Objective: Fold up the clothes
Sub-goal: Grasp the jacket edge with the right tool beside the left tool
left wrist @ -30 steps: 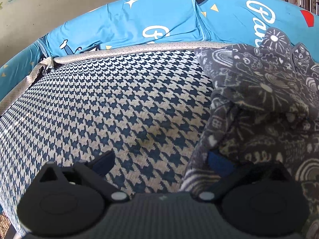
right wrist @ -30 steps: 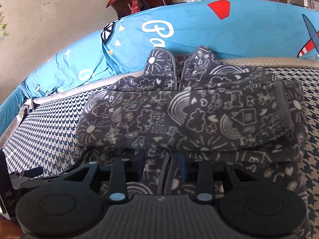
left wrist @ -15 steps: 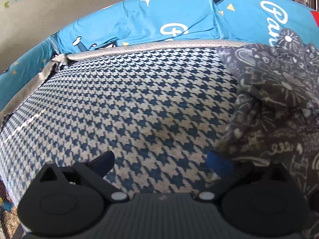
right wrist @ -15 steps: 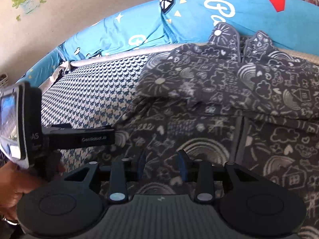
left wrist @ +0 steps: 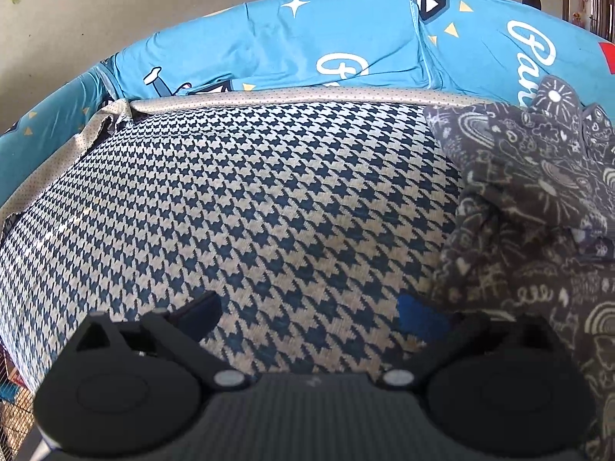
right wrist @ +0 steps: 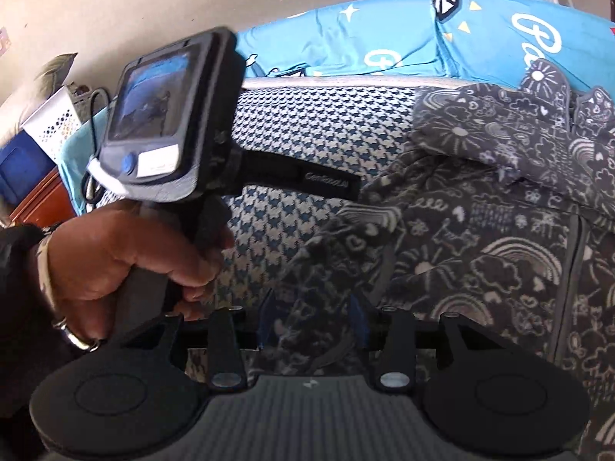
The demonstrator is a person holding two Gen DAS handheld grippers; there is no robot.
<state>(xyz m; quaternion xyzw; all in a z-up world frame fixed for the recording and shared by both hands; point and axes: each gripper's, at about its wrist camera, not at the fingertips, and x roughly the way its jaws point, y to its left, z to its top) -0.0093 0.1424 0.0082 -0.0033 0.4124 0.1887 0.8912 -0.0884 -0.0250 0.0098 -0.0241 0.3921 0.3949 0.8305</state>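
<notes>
A dark grey garment [right wrist: 480,238] with white doodle print lies partly folded on the houndstooth sofa seat [left wrist: 250,211]. My right gripper [right wrist: 311,320] hovers low over the garment's left edge. Its jaws are opening, with a raised flap of the fabric between them, and the blue pads still show beside the cloth. My left gripper [left wrist: 309,315] stands wide open over bare seat, its right fingertip close to the garment [left wrist: 538,211] edge and holding nothing. In the right wrist view a hand [right wrist: 115,253] grips the left gripper's handle, and one of its fingers [right wrist: 307,182] reaches toward the garment.
Blue printed back cushions [left wrist: 346,46] run behind the seat. The seat's left edge [left wrist: 15,253] drops off to the floor. A white perforated box [right wrist: 50,123] and a wooden piece [right wrist: 38,199] stand left of the sofa.
The right gripper swept left across the garment to its left edge and its jaws widened slightly; the left gripper and hand came into its view. The left gripper shifted a little, still open.
</notes>
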